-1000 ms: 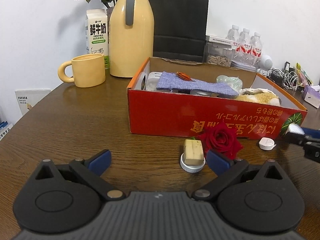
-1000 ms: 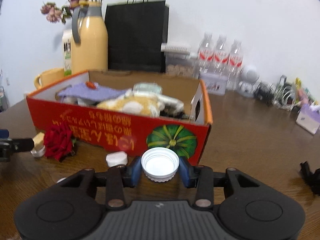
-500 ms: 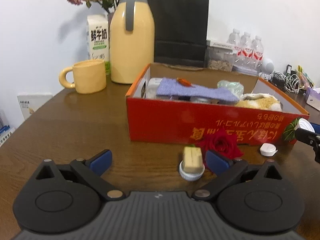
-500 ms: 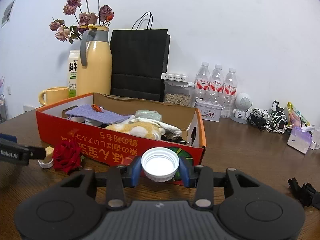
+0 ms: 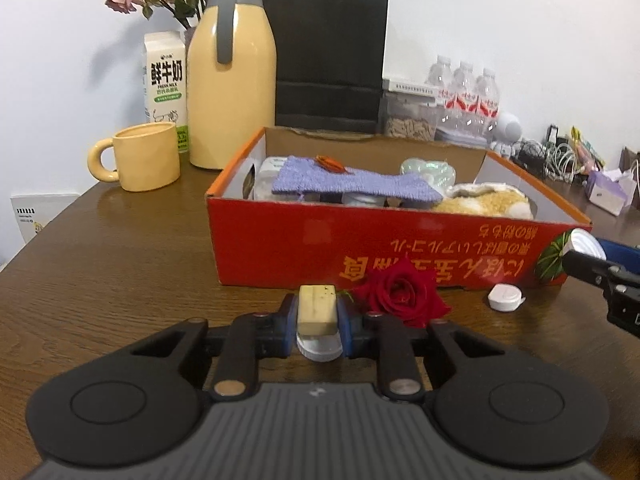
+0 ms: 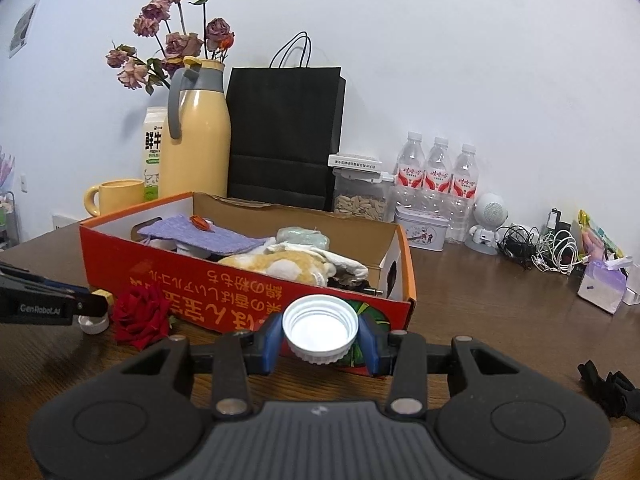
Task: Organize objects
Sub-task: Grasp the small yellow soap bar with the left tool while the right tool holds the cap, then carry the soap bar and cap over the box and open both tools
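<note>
Since a second ago the left gripper (image 5: 319,322) is closing on the cork stopper (image 5: 317,309) between its pads; right gripper (image 6: 320,338) clamps a white cap (image 6: 320,328); next, lift both into the red box (image 5: 360,248)

We look from just behind the left gripper (image 5: 318,322), low over the tabletop (image 5: 120,272), forward and slightly downward at the near long side of the red box (image 5: 304,240) close ahead. From behind the right gripper (image 6: 320,334) we face the same box (image 6: 224,292) at its right end. Both views share the box, the red rose (image 5: 402,294) (image 6: 140,308) and the back wall's yellow flask (image 5: 232,92) (image 6: 196,140); each sees the other gripper at its edge.
</note>
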`<state>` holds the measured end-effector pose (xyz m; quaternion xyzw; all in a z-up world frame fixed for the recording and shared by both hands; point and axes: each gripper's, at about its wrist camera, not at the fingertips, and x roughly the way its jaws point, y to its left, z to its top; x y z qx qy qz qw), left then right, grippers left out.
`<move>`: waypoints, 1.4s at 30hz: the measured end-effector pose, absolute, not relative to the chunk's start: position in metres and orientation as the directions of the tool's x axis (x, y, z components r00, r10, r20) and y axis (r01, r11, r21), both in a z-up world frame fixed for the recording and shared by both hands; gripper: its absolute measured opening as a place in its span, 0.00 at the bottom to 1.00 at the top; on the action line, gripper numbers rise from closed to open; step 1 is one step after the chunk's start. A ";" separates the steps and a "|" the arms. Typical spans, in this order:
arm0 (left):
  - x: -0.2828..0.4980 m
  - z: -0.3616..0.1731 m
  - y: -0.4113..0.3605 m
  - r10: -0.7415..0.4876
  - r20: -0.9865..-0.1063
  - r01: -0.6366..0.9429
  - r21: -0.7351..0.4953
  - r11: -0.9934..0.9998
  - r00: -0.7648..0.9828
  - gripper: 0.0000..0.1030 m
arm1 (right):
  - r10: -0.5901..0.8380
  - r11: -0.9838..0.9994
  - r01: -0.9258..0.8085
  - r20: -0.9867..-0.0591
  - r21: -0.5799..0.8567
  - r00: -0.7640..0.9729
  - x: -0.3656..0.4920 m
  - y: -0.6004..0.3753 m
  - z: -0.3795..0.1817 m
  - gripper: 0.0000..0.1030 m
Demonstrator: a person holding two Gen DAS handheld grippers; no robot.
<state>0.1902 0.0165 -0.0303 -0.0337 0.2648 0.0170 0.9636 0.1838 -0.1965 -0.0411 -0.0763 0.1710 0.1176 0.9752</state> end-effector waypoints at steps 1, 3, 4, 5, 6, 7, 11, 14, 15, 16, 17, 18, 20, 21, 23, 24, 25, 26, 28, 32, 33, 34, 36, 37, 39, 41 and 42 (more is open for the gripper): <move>0.188 -0.029 0.017 0.015 -0.502 -0.053 -0.061 0.997 0.865 0.21 | 0.204 0.961 -0.256 -0.351 -0.108 0.914 0.184 -0.196 -0.041 0.38; 0.186 -0.027 0.019 0.015 -0.486 -0.057 -0.071 0.996 0.874 0.21 | 0.204 0.961 -0.256 -0.351 -0.108 0.914 0.184 -0.196 -0.041 0.38; 0.185 -0.026 0.020 0.017 -0.479 -0.061 -0.076 0.995 0.878 0.21 | 0.204 0.961 -0.255 -0.351 -0.108 0.914 0.184 -0.196 -0.041 0.38; 0.183 -0.024 0.022 0.022 -0.470 -0.068 -0.082 0.994 0.883 0.21 | 0.204 0.961 -0.255 -0.350 -0.107 0.914 0.183 -0.197 -0.041 0.38; 0.182 -0.023 0.023 0.025 -0.464 -0.073 -0.086 0.994 0.886 0.21 | 0.204 0.961 -0.255 -0.349 -0.108 0.915 0.183 -0.196 -0.041 0.38; 0.180 -0.021 0.024 0.027 -0.457 -0.077 -0.091 0.993 0.889 0.21 | 0.204 0.961 -0.255 -0.348 -0.108 0.915 0.183 -0.196 -0.041 0.38; 0.174 -0.011 0.028 0.030 -0.413 -0.081 -0.107 0.991 0.910 0.21 | 0.211 0.960 -0.259 -0.332 -0.109 0.919 0.180 -0.195 -0.039 0.38; 0.174 0.000 0.031 0.017 -0.382 -0.067 -0.117 0.991 0.924 0.21 | 0.230 0.956 -0.272 -0.297 -0.109 0.927 0.174 -0.194 -0.032 0.38; 0.175 0.004 0.032 0.014 -0.374 -0.064 -0.120 0.991 0.927 0.21 | 0.236 0.956 -0.274 -0.285 -0.104 0.929 0.173 -0.194 -0.029 0.38; 0.177 0.008 0.032 0.011 -0.368 -0.060 -0.122 0.991 0.930 0.21 | 0.244 0.955 -0.279 -0.277 -0.096 0.930 0.173 -0.193 -0.026 0.38; 0.179 0.012 0.032 0.009 -0.361 -0.057 -0.122 0.991 0.932 0.21 | 0.252 0.954 -0.285 -0.271 -0.089 0.929 0.174 -0.192 -0.022 0.38; 0.182 0.016 0.031 0.008 -0.356 -0.054 -0.119 0.991 0.935 0.21 | 0.262 0.953 -0.292 -0.263 -0.084 0.929 0.176 -0.191 -0.018 0.38; 0.189 0.024 0.027 0.004 -0.342 -0.044 -0.109 0.993 0.940 0.21 | 0.277 0.948 -0.306 -0.247 -0.089 0.929 0.181 -0.184 -0.010 0.38; 0.193 0.028 0.025 0.002 -0.334 -0.038 -0.103 0.994 0.943 0.21 | 0.282 0.946 -0.311 -0.243 -0.093 0.928 0.185 -0.181 -0.006 0.38; 0.200 0.035 0.020 0.000 -0.316 -0.030 -0.092 0.995 0.949 0.21 | 0.290 0.942 -0.320 -0.233 -0.104 0.928 0.193 -0.173 0.001 0.38; 0.206 0.039 0.017 -0.002 -0.307 -0.026 -0.087 0.996 0.952 0.21 | 0.290 0.941 -0.321 -0.229 -0.109 0.929 0.198 -0.169 0.005 0.38; 0.212 0.042 0.014 -0.004 -0.301 -0.022 -0.083 0.996 0.954 0.21 | 0.290 0.940 -0.321 -0.224 -0.116 0.931 0.203 -0.165 0.008 0.38; 0.217 0.045 0.012 -0.005 -0.297 -0.019 -0.080 0.997 0.955 0.21 | 0.288 0.940 -0.318 -0.218 -0.122 0.933 0.209 -0.162 0.011 0.38; 0.231 0.049 0.007 -0.004 -0.293 -0.019 -0.076 0.997 0.956 0.21 | 0.284 0.942 -0.314 -0.215 -0.120 0.934 0.222 -0.156 0.016 0.38; 0.261 0.052 0.001 0.008 -0.291 -0.034 -0.082 0.996 0.957 0.21 | 0.258 0.956 -0.281 -0.215 -0.087 0.942 0.256 -0.150 0.022 0.38; 0.268 0.052 0.000 0.012 -0.293 -0.040 -0.087 0.995 0.956 0.21 | 0.248 0.961 -0.269 -0.217 -0.072 0.944 0.266 -0.150 0.022 0.38; 0.275 0.051 -0.001 0.017 -0.295 -0.047 -0.093 0.995 0.955 0.21 | 0.240 0.965 -0.258 -0.221 -0.055 0.945 0.275 -0.150 0.021 0.38; 0.291 0.045 0.000 0.033 -0.305 -0.068 -0.105 0.992 0.952 0.21 | 0.228 0.970 -0.242 -0.234 -0.034 0.945 0.288 -0.152 0.014 0.38; 0.295 0.042 0.000 0.034 -0.316 -0.070 -0.104 0.992 0.948 0.21 | 0.226 0.970 -0.241 -0.248 -0.033 0.942 0.292 -0.153 0.009 0.38; 0.305 0.036 0.001 0.032 -0.343 -0.070 -0.097 0.993 0.939 0.21 | 0.230 0.968 -0.248 -0.281 -0.029 0.932 0.299 -0.156 0.000 0.38; 0.310 0.031 0.002 0.034 -0.361 -0.072 -0.093 0.993 0.932 0.21 | 0.229 0.969 -0.246 -0.304 -0.019 0.925 0.305 -0.158 -0.005 0.38; 0.310 0.029 0.003 0.032 -0.366 -0.071 -0.092 0.993 0.930 0.21 | 0.230 0.969 -0.246 -0.312 -0.014 0.922 0.306 -0.159 -0.007 0.38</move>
